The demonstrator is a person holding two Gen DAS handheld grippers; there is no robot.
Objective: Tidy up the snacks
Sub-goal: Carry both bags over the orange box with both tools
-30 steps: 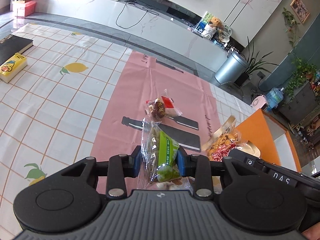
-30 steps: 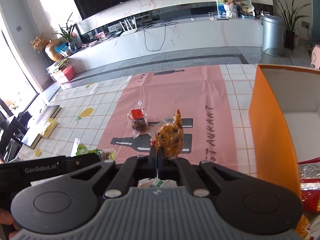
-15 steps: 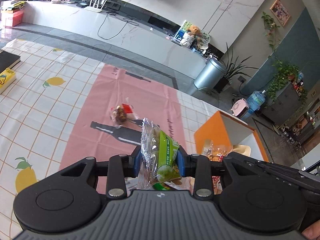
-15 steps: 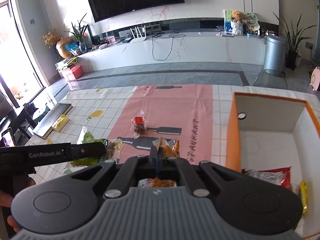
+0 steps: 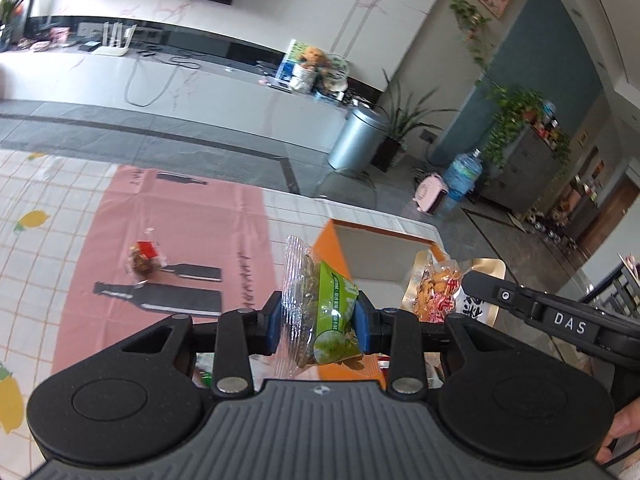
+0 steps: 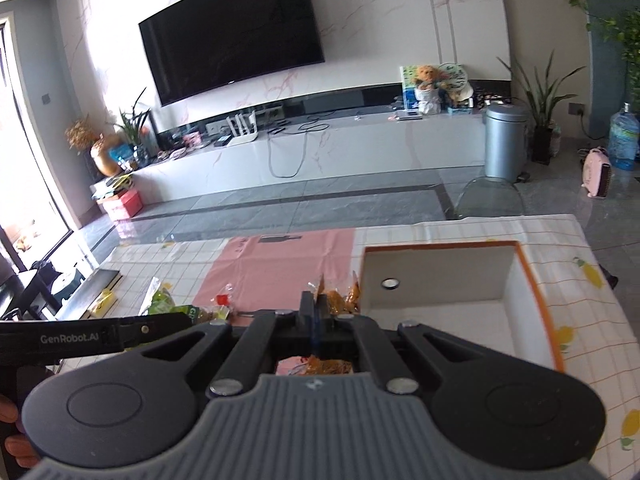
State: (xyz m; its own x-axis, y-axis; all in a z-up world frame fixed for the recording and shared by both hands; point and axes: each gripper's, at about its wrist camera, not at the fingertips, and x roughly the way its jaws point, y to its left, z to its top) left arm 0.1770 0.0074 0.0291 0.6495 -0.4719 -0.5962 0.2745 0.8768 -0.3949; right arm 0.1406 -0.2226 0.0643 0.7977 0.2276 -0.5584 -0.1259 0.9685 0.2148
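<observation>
1. L gripper: blue pads pinching green snack pkt by its middle, pkt upright, clear of the table. Vs a sec ago: same grip, but the view has swung from the pink mat toward the orange box; pkt now hangs in front of the box's near-left corner.

2. R gripper: jaws pressed tight together on the edge of an orange snack pkt; most of the pkt shows beyond the tips, a bit below them. Seen from the L cam the same pkt hangs just beside the green one, twd the box. Vs a sec ago: it hung over the mat's bottle print; now it is at the box's left wall.

3. Orange box: sits at the table's right edge, open top, white inside. The part of its floor in view now looks bare; anything nearer is hidden by the gripper body.

4. Small red/brown snack: lies alone on the pink mat, mid-table, well apart from both grippers. Untouched.

5. Tablecloth: checked w/ lemons, covers the rest of the table.

6. Far: TV wall, grey bin, plants; not task items.

Status (judged): both pkts lifted and carried boxward together; drop-in not yet done. The R pkt is nearest the opening and likely goes first. One snack is left on the mat for a later trip.
</observation>
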